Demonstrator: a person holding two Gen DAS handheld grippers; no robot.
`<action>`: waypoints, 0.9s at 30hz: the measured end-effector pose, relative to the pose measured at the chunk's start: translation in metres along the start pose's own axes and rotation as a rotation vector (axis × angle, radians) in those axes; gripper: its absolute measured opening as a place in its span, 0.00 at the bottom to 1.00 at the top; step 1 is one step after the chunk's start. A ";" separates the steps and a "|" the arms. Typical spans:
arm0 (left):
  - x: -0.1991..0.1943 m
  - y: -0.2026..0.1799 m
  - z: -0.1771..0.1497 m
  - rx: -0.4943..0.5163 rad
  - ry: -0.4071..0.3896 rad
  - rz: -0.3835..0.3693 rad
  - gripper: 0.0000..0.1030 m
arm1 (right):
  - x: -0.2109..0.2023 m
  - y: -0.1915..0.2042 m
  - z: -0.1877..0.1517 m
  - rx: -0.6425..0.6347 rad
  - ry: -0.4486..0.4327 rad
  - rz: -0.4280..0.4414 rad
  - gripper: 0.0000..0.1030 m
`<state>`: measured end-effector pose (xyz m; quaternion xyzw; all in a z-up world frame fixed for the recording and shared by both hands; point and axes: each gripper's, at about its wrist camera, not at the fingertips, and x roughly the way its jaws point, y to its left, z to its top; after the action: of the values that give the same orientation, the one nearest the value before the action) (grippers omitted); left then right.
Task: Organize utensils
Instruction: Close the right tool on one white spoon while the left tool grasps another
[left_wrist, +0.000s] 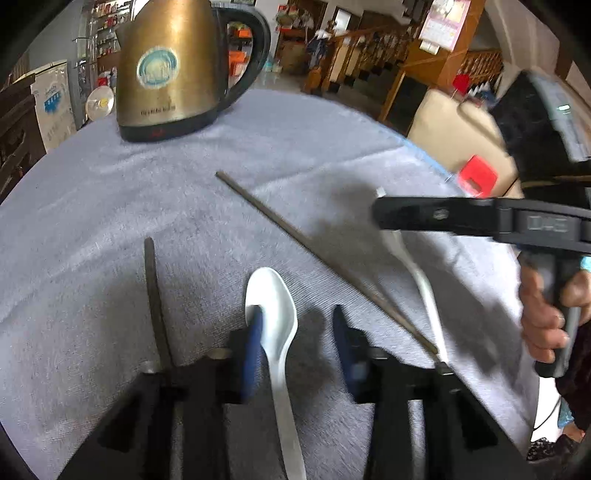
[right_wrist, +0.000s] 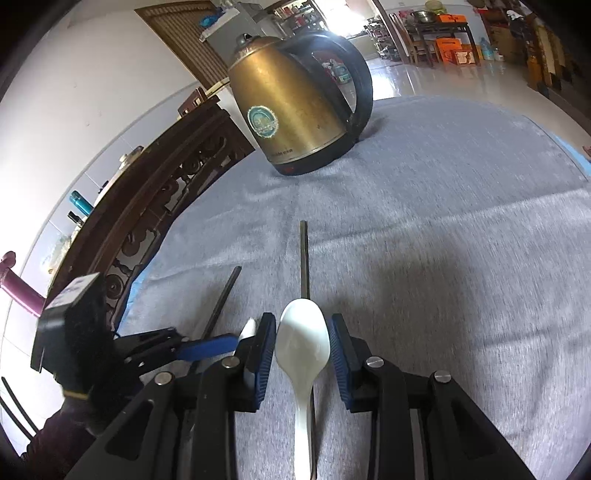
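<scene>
Two white spoons and two dark chopsticks lie on a grey cloth (left_wrist: 110, 206). In the left wrist view my left gripper (left_wrist: 295, 328) is open, its blue pads on either side of a white spoon (left_wrist: 275, 314). One chopstick (left_wrist: 317, 254) runs diagonally to the right, another (left_wrist: 155, 295) lies to the left. A second white spoon (left_wrist: 417, 273) lies under my right gripper (left_wrist: 380, 212). In the right wrist view my right gripper (right_wrist: 303, 347) is open around that spoon (right_wrist: 303, 339), which lies on a chopstick (right_wrist: 304, 258). The left gripper (right_wrist: 221, 345) shows at the left.
A brass electric kettle (left_wrist: 170, 66) with a black handle stands at the far side of the cloth, also in the right wrist view (right_wrist: 291, 103). A carved wooden cabinet (right_wrist: 155, 192) borders the table's left edge. A red stool (left_wrist: 476, 175) sits on the floor beyond the right edge.
</scene>
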<state>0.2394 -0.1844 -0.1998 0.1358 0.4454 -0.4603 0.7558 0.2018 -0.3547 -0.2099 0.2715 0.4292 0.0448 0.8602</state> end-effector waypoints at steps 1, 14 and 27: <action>0.001 -0.001 0.001 0.009 0.000 0.006 0.13 | -0.001 -0.001 -0.001 0.001 -0.002 0.001 0.31; -0.046 0.016 -0.010 -0.084 -0.136 0.076 0.03 | -0.054 -0.009 -0.024 0.036 -0.110 0.014 0.31; -0.124 0.054 -0.047 -0.294 -0.313 0.149 0.03 | -0.138 -0.009 -0.055 0.053 -0.281 0.006 0.31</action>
<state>0.2357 -0.0549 -0.1391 -0.0164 0.3736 -0.3488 0.8593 0.0717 -0.3817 -0.1423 0.2988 0.3050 -0.0025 0.9043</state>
